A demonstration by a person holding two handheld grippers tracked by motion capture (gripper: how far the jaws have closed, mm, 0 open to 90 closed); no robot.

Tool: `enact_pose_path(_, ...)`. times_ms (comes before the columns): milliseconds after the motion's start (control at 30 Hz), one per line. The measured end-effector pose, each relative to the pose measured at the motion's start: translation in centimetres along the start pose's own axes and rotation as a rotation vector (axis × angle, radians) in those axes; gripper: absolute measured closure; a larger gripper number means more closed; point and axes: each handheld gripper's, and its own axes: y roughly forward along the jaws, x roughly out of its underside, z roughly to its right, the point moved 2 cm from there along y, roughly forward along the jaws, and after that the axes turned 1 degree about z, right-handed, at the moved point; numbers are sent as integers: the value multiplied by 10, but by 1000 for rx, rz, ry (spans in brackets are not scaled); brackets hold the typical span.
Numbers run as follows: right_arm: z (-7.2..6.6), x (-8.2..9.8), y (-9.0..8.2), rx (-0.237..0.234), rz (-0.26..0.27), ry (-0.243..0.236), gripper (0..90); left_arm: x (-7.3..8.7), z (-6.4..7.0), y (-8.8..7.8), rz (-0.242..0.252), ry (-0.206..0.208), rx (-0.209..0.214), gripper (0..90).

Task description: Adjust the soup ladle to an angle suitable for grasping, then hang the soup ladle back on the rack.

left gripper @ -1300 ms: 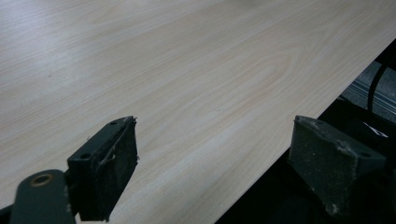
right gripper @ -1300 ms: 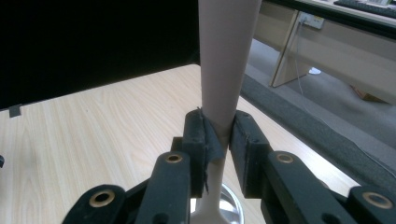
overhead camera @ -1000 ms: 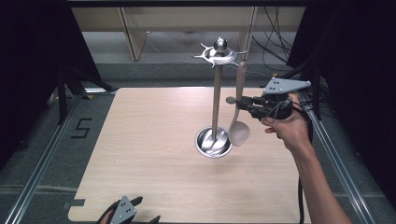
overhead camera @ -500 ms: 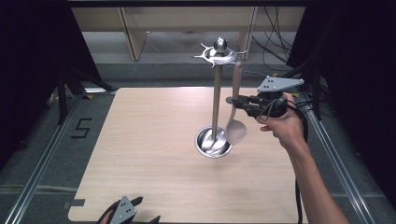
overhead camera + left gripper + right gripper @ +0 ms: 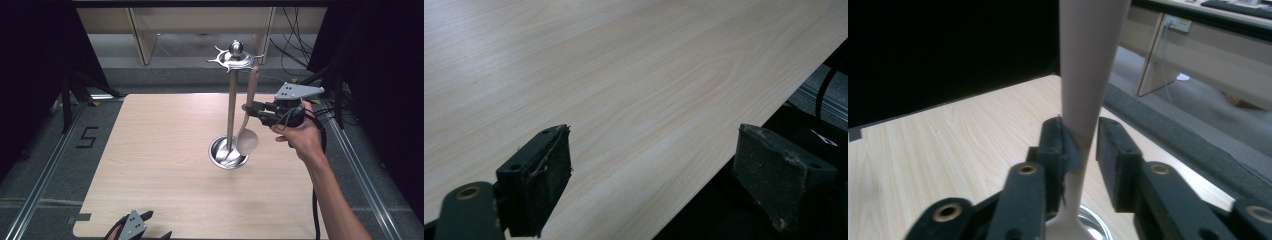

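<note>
Beside stand [image 5: 231, 107], spoon [image 5: 247, 117] hangs near-vertical, bowl down; right gripper [image 5: 248, 108] slightly parted around handle; left gripper [image 5: 651, 165] wide open.

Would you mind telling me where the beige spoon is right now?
In the high view, the beige long-handled spoon hangs upright beside the metal rack's pole, right of centre, between the right gripper's jaws.
</note>
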Motion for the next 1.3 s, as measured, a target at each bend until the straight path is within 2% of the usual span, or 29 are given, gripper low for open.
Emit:
enact_pose_path(33,0,0,-5,17,8,-9,639,-1,0,0,9,13,5,149)
enact_pose_path(67,-1,1,-6,19,11,2,640,-1,0,0,15,0,1,149)
enact_pose_path(133,-3,2,-12,8,37,-7,618,-1,-1,-1,-1,11,1,149)
enact_pose_path(200,-7,4,-18,23,39,-17,578,-1,-1,0,7,10,-1,149)
enact_pose_path(300,-11,6,-26,88,27,-55,543,0,1,0,9,-1,2,149)
enact_pose_path(333,-13,7,-28,88,28,-24,537,-1,0,0,12,15,5,149)
enact_pose_path(400,-13,10,-34,110,33,-26,518,-1,-1,0,9,16,3,149)
enact_pose_path(433,-15,13,-35,100,31,-17,508,0,1,0,4,-8,-2,149)
enact_pose_path(467,-15,13,-35,100,31,-17,508,0,1,0,4,-8,-2,149)
enact_pose_path(500,-16,17,-38,116,38,-22,481,0,0,1,4,2,-1,149)
enact_pose_path(533,-17,20,-40,119,39,-18,471,0,-2,0,-15,25,-7,149)
enact_pose_path(567,-18,22,-40,121,35,-18,465,0,0,0,-2,10,-3,149)
enact_pose_path(600,-18,25,-42,135,36,-17,458,0,-1,0,-12,20,-6,149)
enact_pose_path(667,-19,32,-44,138,37,-12,444,0,0,0,5,-2,1,149)
enact_pose_path(733,-19,40,-47,144,44,-8,433,0,1,0,5,-7,0,149)
enact_pose_path(867,-23,53,-48,156,44,22,421,0,1,0,5,-3,0,149)
enact_pose_path(900,-23,61,-50,159,38,11,416,0,1,0,6,-5,1,149)
enact_pose_path(933,-23,61,-50,159,38,11,416,0,1,0,6,-5,1,149)
enact_pose_path(967,-25,71,-52,155,26,32,415,0,1,0,5,-4,1,149)
enact_pose_path(1000,-25,74,-52,168,19,26,414,0,1,0,5,-4,1,149)
enact_pose_path(1033,-26,78,-52,163,8,45,409,0,1,1,8,-2,6,149)
enact_pose_path(1100,-24,82,-54,163,-12,33,407,-1,0,0,5,7,4,149)
enact_pose_path(1133,-26,86,-55,179,-14,67,403,-1,1,-1,2,9,2,149)
enact_pose_path(1233,-25,90,-56,179,-18,60,403,-1,1,-1,3,10,0,149)
enact_pose_path(1267,-25,96,-57,182,-31,67,401,0,-1,-1,-11,16,-4,149)
enact_pose_path(1300,-24,98,-58,179,-40,62,400,0,-1,-1,-2,9,1,149)
